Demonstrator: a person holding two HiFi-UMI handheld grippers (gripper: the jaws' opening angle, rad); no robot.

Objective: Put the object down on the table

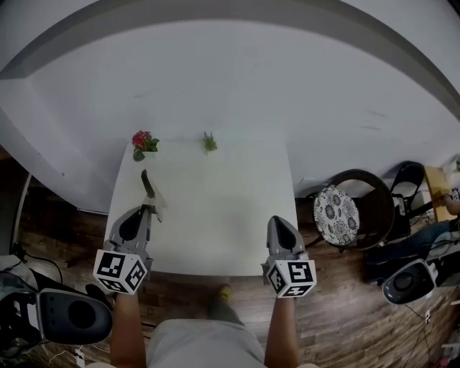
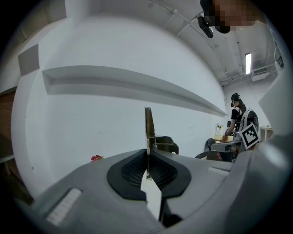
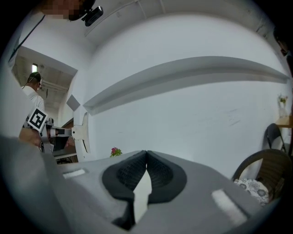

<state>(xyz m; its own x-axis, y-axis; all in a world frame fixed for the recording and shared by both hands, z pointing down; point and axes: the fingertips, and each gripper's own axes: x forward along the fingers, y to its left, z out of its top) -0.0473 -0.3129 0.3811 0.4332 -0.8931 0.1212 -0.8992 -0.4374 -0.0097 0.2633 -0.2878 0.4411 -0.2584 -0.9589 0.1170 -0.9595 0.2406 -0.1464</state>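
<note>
Left gripper (image 1: 149,210) at 8 o'clock pinches the thin flat object (image 1: 147,183) over the table (image 1: 215,244), probably for set-down, while right gripper (image 1: 279,222) at 4 o'clock is closed on nothing.

Empty right claw (image 3: 146,153), jaws together

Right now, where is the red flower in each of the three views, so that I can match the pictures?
Head view: the red flower stands at the far left corner of the table.
Left gripper view: the flower is small, low and left of centre.
Right gripper view: the flower is low, slightly left of centre.
Shared landmark: the long ledge on the white wall.
</note>
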